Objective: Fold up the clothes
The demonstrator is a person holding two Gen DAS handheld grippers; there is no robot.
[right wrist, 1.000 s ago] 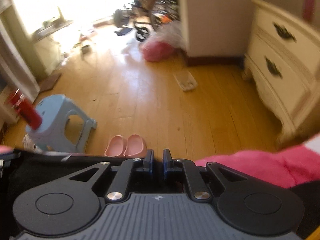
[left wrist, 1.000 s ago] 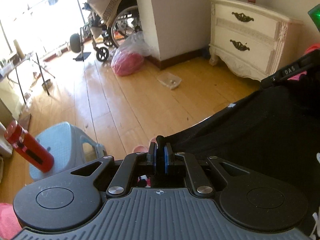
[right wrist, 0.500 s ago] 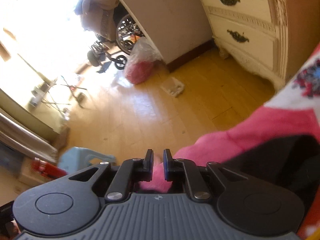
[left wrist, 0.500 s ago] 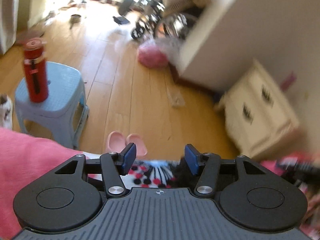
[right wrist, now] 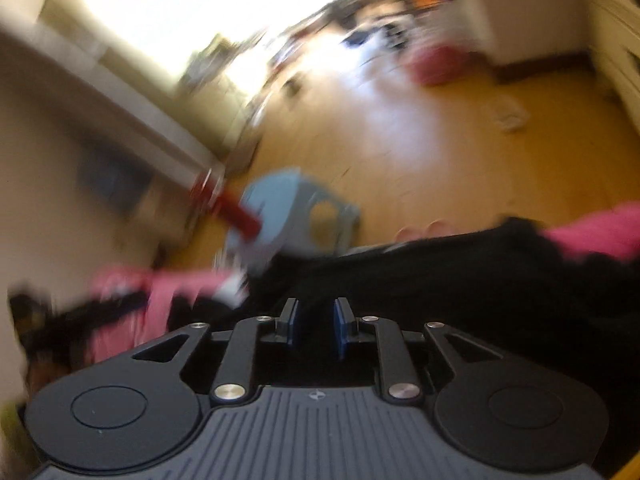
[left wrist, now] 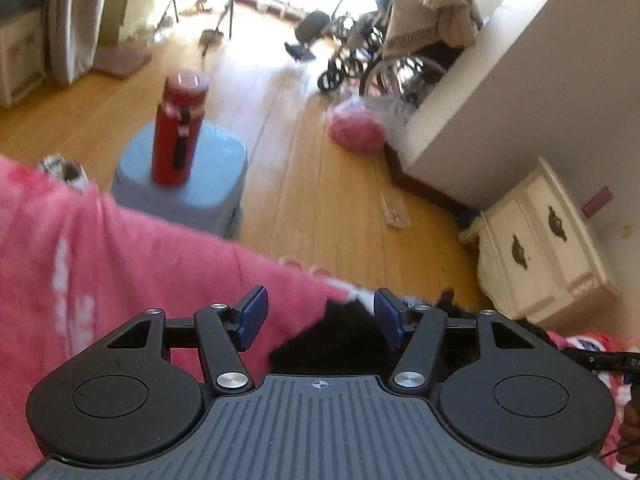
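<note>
In the left wrist view my left gripper [left wrist: 320, 320] hangs over a pink cover [left wrist: 120, 280] and a black garment [left wrist: 340, 332]. Its jaws stand wide and are still opening, with no cloth pressed between the blue pads. The right wrist view is blurred by motion. There my right gripper [right wrist: 314, 322] is above the black garment [right wrist: 460, 288], which spreads to the right beside pink fabric [right wrist: 592, 232]. Its jaws are opening with a narrow gap, and I see nothing pinched in it.
A red bottle [left wrist: 178, 128] stands on a blue stool [left wrist: 180, 184] on the wooden floor beyond the cover. A cream nightstand [left wrist: 548, 240] is at the right, and a wheelchair [left wrist: 384, 60] and a pink bag [left wrist: 358, 130] are at the back.
The left jaws went from shut on black cloth to wide apart, and that gripper rolled and moved over the pink cover. The right jaws parted slightly and that view swung onto the black garment.
</note>
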